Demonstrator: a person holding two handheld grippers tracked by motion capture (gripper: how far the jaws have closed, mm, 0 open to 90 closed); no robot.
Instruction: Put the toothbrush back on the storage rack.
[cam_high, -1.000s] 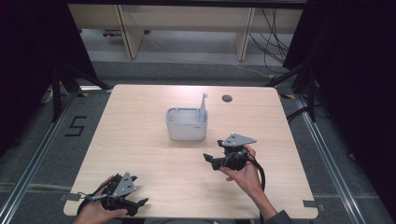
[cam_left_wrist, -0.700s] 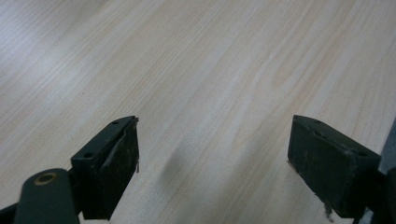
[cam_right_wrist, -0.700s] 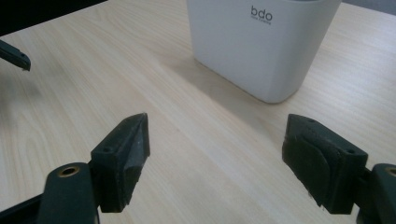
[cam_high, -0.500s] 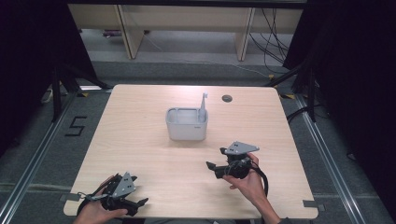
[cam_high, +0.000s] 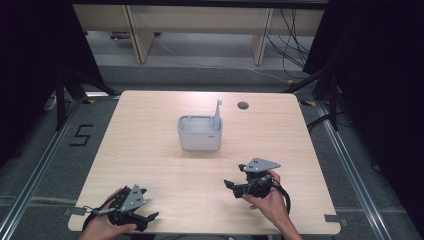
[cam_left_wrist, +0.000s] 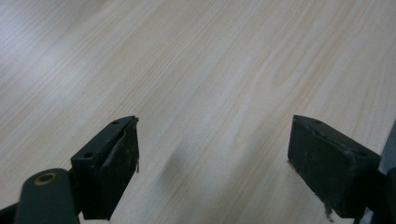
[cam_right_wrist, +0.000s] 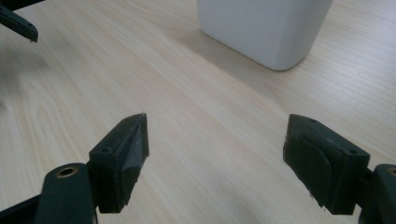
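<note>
Right gripper (cam_high: 235, 187) sits over the desk's near right quarter, jaws spread wide with nothing between them, just bare wood grain showing in the right gripper view (cam_right_wrist: 212, 158). Straight out from those jaws, up toward the middle of the desk (cam_high: 150, 150), stands the grey caddy (cam_high: 199, 132), a squat rounded-corner container; the right gripper view catches its pale lower wall (cam_right_wrist: 266, 28) a little to the right of centre, near but clearly apart. A thin upright grey piece (cam_high: 218, 111) rises from the caddy's far right corner; whether it is a handle or a utensil I cannot tell. Left gripper (cam_high: 150, 217) is down at the near left corner of the desk, jaws also wide apart over empty tabletop in the left gripper view (cam_left_wrist: 212, 168), and well away from the caddy. So the right hand (cam_high: 267, 202) is the nearer one, and my read is that any reach goes forward and slightly left from there. A small dark round hole (cam_high: 243, 105) marks the far edge behind the caddy.
</note>
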